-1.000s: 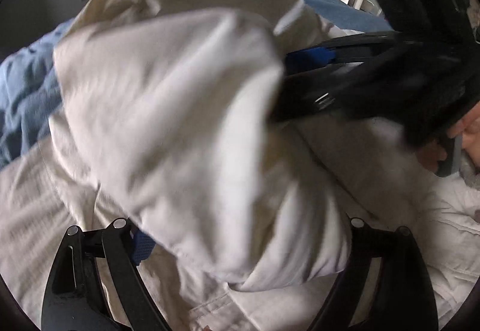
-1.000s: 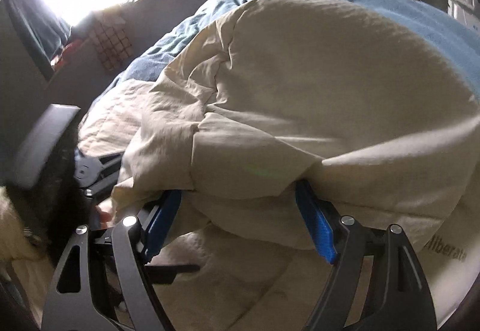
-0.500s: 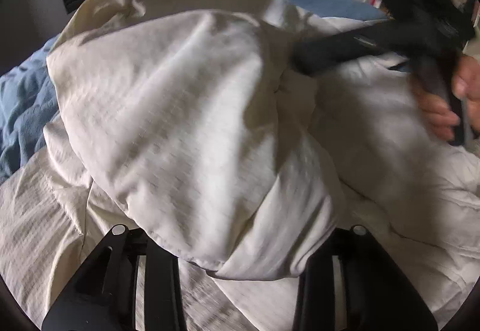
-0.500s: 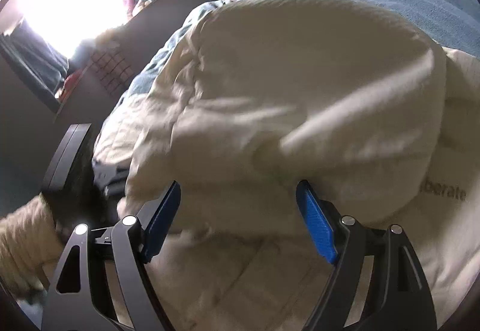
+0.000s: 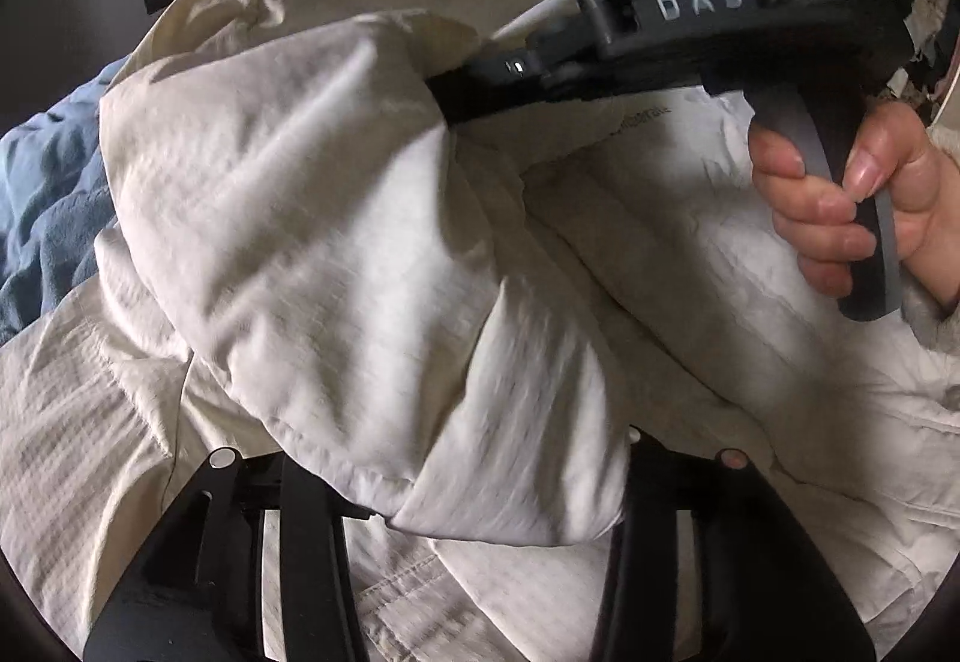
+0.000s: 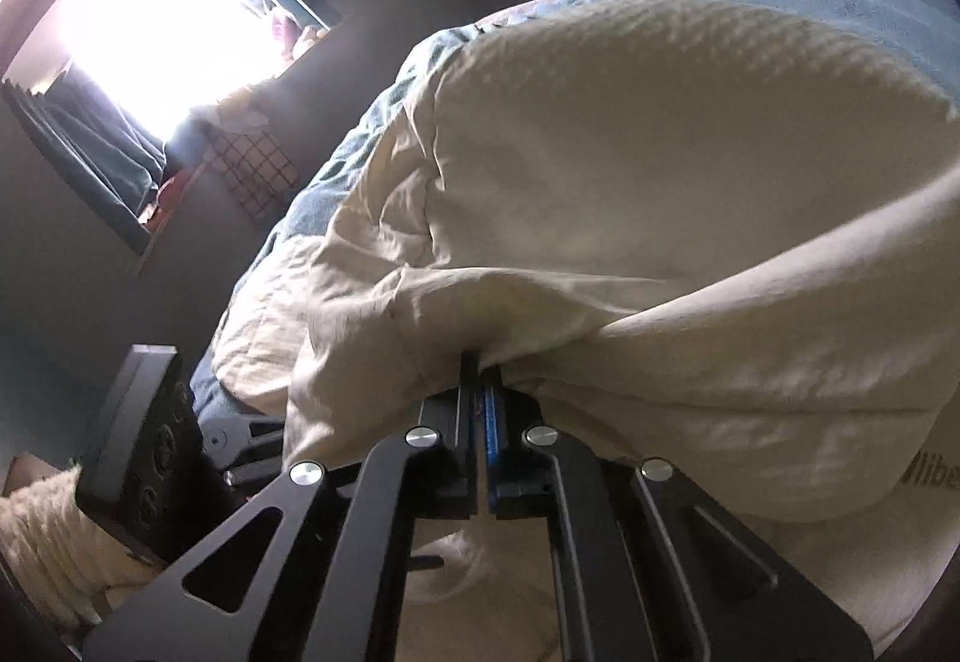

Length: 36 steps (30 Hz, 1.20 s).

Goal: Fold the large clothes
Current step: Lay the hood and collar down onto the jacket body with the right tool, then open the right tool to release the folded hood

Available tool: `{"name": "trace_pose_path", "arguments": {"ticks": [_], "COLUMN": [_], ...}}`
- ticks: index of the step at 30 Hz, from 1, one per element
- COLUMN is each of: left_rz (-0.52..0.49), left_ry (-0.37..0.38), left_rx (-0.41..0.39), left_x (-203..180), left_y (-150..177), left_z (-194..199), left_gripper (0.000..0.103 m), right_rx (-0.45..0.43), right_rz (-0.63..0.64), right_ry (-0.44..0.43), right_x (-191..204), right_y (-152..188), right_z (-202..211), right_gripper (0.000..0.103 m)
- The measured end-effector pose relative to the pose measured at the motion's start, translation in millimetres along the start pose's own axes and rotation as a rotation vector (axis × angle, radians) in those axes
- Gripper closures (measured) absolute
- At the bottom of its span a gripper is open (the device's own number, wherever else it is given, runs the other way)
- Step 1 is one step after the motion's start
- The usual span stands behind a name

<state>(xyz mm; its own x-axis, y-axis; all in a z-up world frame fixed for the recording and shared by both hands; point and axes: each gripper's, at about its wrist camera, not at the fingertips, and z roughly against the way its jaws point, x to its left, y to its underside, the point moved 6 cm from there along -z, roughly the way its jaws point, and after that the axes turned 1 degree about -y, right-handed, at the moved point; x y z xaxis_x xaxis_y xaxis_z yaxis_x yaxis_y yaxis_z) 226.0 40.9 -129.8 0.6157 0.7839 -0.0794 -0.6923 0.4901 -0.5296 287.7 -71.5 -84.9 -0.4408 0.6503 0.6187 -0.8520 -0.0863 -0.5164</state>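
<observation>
Your right hand-held gripper point(image 6: 483, 380) has its jaws pressed together on a pinch of the cream garment point(image 6: 660, 194), the fabric bunching out just past the blue pads. In the left wrist view the same tool reaches in from the upper right, its tips buried in the cloth, with your right hand point(image 5: 840, 206) wrapped round its handle.

Your left hand-held gripper point(image 5: 480, 506) stands at a middling width and its jaws are opening a little; a thick rolled fold of the garment lies between them, but the pads themselves are hidden under the cloth, so you cannot tell from here whether they press on it.

The garment lies heaped on the bed, over a blue blanket point(image 5: 54, 218) that shows at its far and left edges. A bulging fold stands up between your two tools, and flatter layers spread beneath and toward you.

The relation that matters: the raised fold runs from your left tool, low and close in the left view, up and away to your right tool, so its long axis lies roughly along the line joining them. Both tools are at the cloth; the right has the sure hold. Judging by this, the next move is likely to carry that fold over the flat layers.
</observation>
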Motion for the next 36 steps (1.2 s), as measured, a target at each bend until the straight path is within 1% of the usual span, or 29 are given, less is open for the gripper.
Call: {"name": "trace_pose_path", "arguments": {"ticks": [2,3,5,8,10,11,13,14,15,16,17,19,21,22,24,26,27,28,29,30,31,33,36], "left_rz": [0.004,0.003,-0.002,0.012,0.015,0.009,-0.024,-0.062,-0.108,-0.139,-0.178,-0.205,-0.181,-0.168,-0.146,-0.130,-0.116,-0.101,-0.090,-0.090,-0.090,-0.088,-0.086], "left_ry": [-0.006,-0.006,-0.009,-0.003,0.003,0.008,0.032,0.032,0.025,0.015,-0.009,-0.035,-0.028,-0.018,0.004,0.016,0.027,0.049,0.037,0.023,0.021,0.003,0.017], "left_rx": [0.021,0.032,0.035,0.022,0.014,0.016,0.036,0.046,0.046,0.040,0.029,-0.015,-0.062,-0.077,-0.111,-0.146,-0.169,-0.183,-0.205,-0.223,-0.241,-0.278,-0.319], "left_x": [-5.9,-10.8,-13.0,-7.8,-0.6,-2.2,-8.2,-19.7,-33.8,-37.6,-44.1,-49.4,-44.2,-41.0,-28.7,-19.8,-14.7,-12.1,-5.8,-2.2,5.5,9.1,1.7], "left_y": [2.1,1.3,0.8,-5.8,-7.8,-9.1,-4.6,-0.6,3.4,9.5,8.9,4.1,-5.7,-9.4,-17.1,-26.4,-32.5,-36.8,-45.0,-48.8,-45.9,-50.5,-55.4], "left_z": [-3.8,-7.4,-8.3,-6.4,-4.9,-3.9,-5.7,-5.5,-3.2,-3.3,0.3,10.0,25.5,32.4,45.0,55.5,61.6,65.7,72.1,77.3,86.2,100.9,110.3], "left_gripper": [0.056,0.051,0.052,0.054,0.054,0.053,0.048,0.042,0.040,0.040,0.040,0.041,0.041,0.041,0.041,0.042,0.043,0.043,0.044,0.045,0.045,0.045,0.045], "right_rx": [-0.003,-0.007,-0.006,0.028,0.025,0.013,-0.006,-0.008,-0.008,-0.009,-0.004,0.025,0.061,0.082,0.121,0.122,0.116,0.103,0.076,0.052,0.012,-0.040,-0.100], "right_rz": [0.011,0.020,0.045,0.146,0.162,0.145,0.117,0.113,0.106,0.102,0.105,0.115,0.114,0.117,0.136,0.171,0.191,0.202,0.205,0.203,0.191,0.180,0.180], "right_ry": [-0.016,-0.022,-0.020,0.065,0.085,0.083,0.095,0.099,0.102,0.105,0.113,0.134,0.128,0.140,0.150,0.173,0.207,0.245,0.270,0.280,0.283,0.297,0.327], "right_x": [5.5,10.4,20.4,27.7,25.5,20.4,12.9,12.8,11.7,10.1,11.2,12.6,15.3,14.0,10.5,9.1,5.2,-0.1,-5.0,-7.4,-10.9,-15.4,-18.2], "right_y": [-3.7,-6.3,-6.9,-3.4,-1.1,-0.9,-3.5,-5.9,-7.8,-9.4,-10.5,-7.8,-0.4,5.5,19.7,29.6,32.1,31.5,27.8,23.8,15.5,2.1,-18.1], "right_z": [-1.5,-2.2,-1.3,4.5,13.3,19.3,24.3,21.9,18.8,16.6,12.2,4.6,2.6,4.9,18.4,34.4,44.3,53.3,61.7,67.4,75.6,83.9,90.7], "right_gripper": [0.103,0.103,0.103,0.101,0.101,0.102,0.102,0.102,0.102,0.102,0.102,0.102,0.102,0.102,0.102,0.100,0.095,0.080,0.071,0.055,0.051,0.051,0.051]}}
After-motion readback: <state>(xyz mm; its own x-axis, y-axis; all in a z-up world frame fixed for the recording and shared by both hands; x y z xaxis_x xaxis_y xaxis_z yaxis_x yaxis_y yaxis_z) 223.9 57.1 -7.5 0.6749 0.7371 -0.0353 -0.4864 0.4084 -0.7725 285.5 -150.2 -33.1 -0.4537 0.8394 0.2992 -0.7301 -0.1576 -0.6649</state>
